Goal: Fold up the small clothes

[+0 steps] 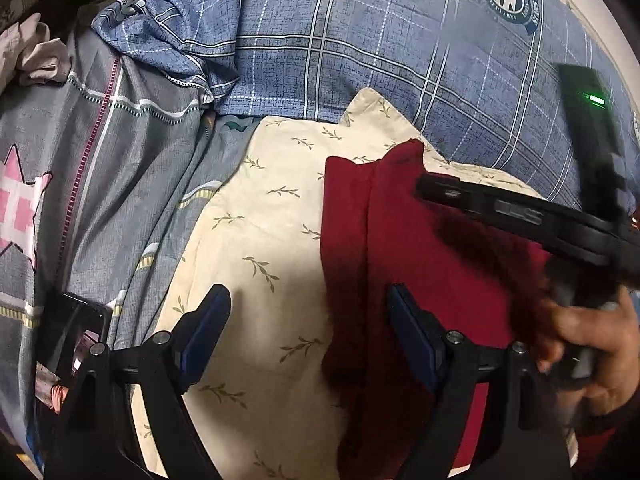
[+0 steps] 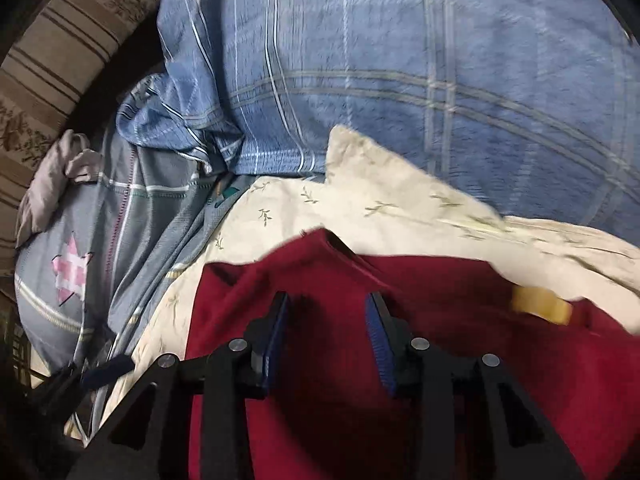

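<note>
A dark red garment (image 1: 404, 248) lies on a cream cloth with a leaf print (image 1: 256, 216), on a bed. My left gripper (image 1: 308, 308) stands wide open low over them. One blue pad is over the cream cloth, the other over the garment's left part, and nothing is between them. My right gripper (image 2: 328, 316) hovers over the red garment (image 2: 328, 380), its jaws narrowed but still apart. Red cloth shows in the gap and no pad presses on it. From the left wrist, a finger of the right gripper (image 1: 500, 210) reaches in across the garment, with a hand (image 1: 592, 344) behind it.
A blue plaid duvet (image 1: 360, 40) fills the far side. Grey bedding with a pink star (image 1: 24, 204) lies left, with a dark phone (image 1: 76, 332) on it. A pale crumpled cloth (image 1: 36, 52) sits far left. A blurred yellow patch (image 2: 540, 308) shows on the garment's right.
</note>
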The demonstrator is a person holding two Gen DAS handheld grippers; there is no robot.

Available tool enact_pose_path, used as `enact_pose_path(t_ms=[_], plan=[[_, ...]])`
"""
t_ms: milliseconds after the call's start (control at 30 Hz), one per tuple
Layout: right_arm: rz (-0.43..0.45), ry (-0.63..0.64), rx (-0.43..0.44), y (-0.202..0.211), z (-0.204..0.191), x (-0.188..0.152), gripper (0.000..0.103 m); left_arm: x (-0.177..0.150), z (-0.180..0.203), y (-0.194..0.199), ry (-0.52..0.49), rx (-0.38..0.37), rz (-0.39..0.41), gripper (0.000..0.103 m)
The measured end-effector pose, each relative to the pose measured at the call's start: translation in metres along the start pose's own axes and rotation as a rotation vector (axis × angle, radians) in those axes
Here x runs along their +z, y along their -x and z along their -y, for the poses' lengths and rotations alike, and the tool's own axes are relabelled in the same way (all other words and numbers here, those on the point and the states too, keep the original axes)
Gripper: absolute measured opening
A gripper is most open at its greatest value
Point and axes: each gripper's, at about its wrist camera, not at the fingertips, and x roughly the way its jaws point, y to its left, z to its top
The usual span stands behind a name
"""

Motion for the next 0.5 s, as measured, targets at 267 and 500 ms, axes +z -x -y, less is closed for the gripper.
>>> enact_pose_path(t_ms=[267,500], plan=[[0.005,0.006,0.032,0.003,-0.010,0.003,0.043,-0.001,-0.001,0.000,-0.008,0.017,0.008,0.081],[-0.017,-0.014,0.055,-0.043,-0.026,0.019,0.043,0.002,-0.002,-0.004,-0.004,0.019,0.004,0.082]])
